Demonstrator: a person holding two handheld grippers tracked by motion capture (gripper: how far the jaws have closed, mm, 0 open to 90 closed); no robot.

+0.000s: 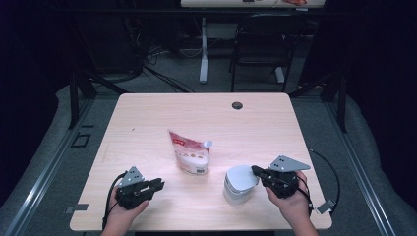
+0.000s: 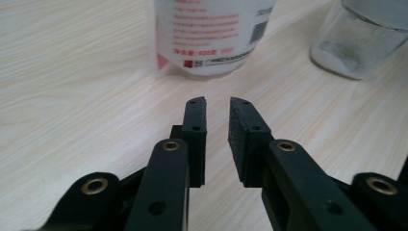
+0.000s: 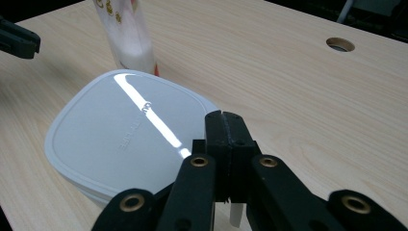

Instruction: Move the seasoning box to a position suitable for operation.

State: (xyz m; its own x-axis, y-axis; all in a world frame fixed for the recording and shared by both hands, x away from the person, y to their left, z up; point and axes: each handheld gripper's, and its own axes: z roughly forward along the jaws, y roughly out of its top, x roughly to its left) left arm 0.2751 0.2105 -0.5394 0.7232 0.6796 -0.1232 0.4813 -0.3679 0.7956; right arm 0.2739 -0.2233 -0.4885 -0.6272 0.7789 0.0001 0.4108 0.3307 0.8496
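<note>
upright pouch (image 1: 191, 153), spout (image 1: 207, 144) pointing right.

Chair (image 1: 259, 46) beyond wooden table (image 1: 147, 113)

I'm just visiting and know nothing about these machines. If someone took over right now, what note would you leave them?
Left gripper: fingers a little apart, nothing between them, low over the table and aimed at the pouch.
Right gripper: fingers shut, apparently pinching the edge of the white lid.
Things: the spouted pouch stands mid-table with its cap on; the glass jar stands to its right, near the right hand.
Done: the lid looks gripped and tilted on the jar.
Left: probably take the lid off, then open the pouch and pour it into the jar.
</note>
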